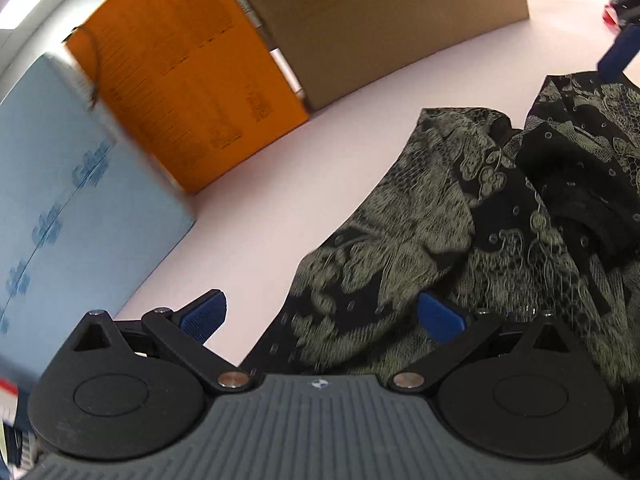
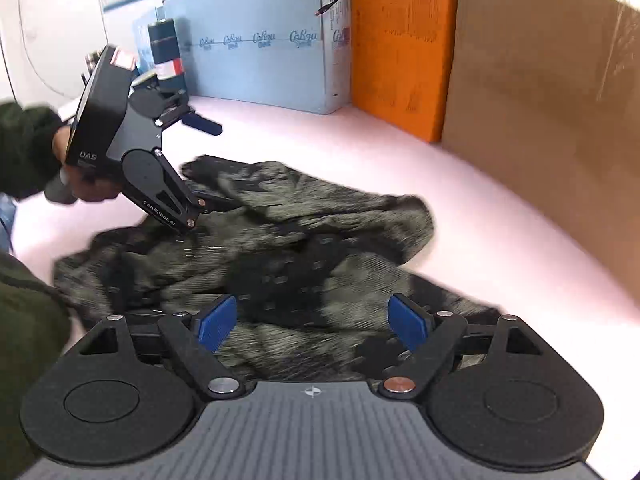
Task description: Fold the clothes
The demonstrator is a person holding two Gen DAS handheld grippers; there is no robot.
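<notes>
The shirt (image 2: 280,256) was a dark garment printed all over with a pale grey-green pattern, and it lay crumpled in soft folds, not flat, on the pink tabletop (image 2: 460,208). In my right wrist view its long axis ran roughly from the near left towards the far right, one rumpled end reaching towards the brown cardboard box (image 2: 540,120) at the far edge. An orange box (image 2: 400,48) and a pale blue box (image 2: 260,56) stood beside that one along the same edge.

My left claw (image 2: 208,160) pointed down at a slant over the far left part of the shirt, my hand (image 2: 80,176) wrapped round its handle; its jaws stood wide apart with nothing gripped. My right claw (image 2: 312,322) hung tilted down over the shirt's near side, jaws spread wide and released, cloth below them but not pinched. No earlier view let me say more of it.
</notes>
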